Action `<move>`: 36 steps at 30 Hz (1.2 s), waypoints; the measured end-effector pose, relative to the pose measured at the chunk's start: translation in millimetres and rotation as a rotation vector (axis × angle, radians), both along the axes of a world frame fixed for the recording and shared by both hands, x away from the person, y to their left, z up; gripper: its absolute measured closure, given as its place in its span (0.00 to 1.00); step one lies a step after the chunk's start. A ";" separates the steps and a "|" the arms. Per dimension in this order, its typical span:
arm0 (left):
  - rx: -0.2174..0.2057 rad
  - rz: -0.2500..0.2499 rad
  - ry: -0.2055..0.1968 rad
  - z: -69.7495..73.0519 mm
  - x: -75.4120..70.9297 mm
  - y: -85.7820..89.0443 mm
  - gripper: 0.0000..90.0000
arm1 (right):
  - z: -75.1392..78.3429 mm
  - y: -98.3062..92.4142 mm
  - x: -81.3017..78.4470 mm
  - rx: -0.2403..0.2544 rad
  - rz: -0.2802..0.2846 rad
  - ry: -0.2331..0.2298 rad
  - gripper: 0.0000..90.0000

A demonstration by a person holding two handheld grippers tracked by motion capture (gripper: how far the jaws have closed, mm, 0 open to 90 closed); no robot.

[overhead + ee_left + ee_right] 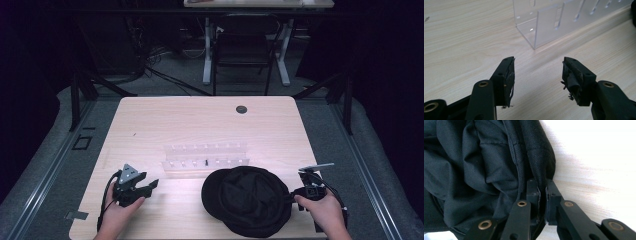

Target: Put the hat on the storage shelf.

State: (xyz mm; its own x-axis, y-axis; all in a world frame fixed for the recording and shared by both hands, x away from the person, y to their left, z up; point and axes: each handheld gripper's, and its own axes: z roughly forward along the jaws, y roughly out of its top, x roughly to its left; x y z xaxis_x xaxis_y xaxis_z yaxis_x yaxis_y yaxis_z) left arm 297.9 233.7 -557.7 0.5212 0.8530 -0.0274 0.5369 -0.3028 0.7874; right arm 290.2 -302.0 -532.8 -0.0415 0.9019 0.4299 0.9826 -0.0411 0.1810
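A black cloth cap lies on the front right of the wooden table. My right gripper sits at the cap's right rim; in the right gripper view the jaws pinch a fold of the cap at its edge. My left gripper rests at the front left, held by a hand, pointing toward the cap. Its jaws stand wide apart with bare table between them. A clear acrylic rack stands behind the cap, and its near corner is just beyond the left jaws.
A round black grommet sits in the table near the far edge. A black chair and another desk's legs stand on the floor beyond. Bare wood spreads over the far half of the table and between the left gripper and the cap.
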 end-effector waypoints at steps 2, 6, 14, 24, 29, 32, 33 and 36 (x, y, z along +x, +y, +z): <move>0.000 0.000 0.001 0.0 0.0 0.0 0.49 | 0.2 -1.5 0.0 -0.004 0.009 0.009 0.95; 0.001 0.000 0.000 -0.1 0.0 -0.1 0.49 | 0.9 -1.6 -0.1 0.006 0.003 0.016 0.96; 0.001 -0.002 0.001 -0.2 -0.1 -0.4 0.49 | 4.6 -1.4 -0.4 0.019 -0.003 0.019 0.97; -0.002 0.000 0.004 -0.4 -0.1 -0.6 0.49 | 16.7 -8.9 -2.3 0.092 0.012 0.020 0.97; -0.003 0.001 0.005 -0.5 -0.2 -0.6 0.49 | 23.5 -8.9 -3.6 0.115 -0.004 0.010 0.98; -0.002 0.001 0.006 -0.5 -0.2 -0.7 0.49 | 28.7 -9.7 -3.5 0.143 0.007 0.004 0.98; -0.002 0.000 0.007 -0.6 -0.1 -0.7 0.49 | 30.2 -9.3 -3.7 0.141 0.000 -0.001 0.98; -0.001 0.000 0.008 -0.7 0.0 -0.8 0.49 | 35.8 -9.6 -3.7 0.172 0.006 -0.003 0.98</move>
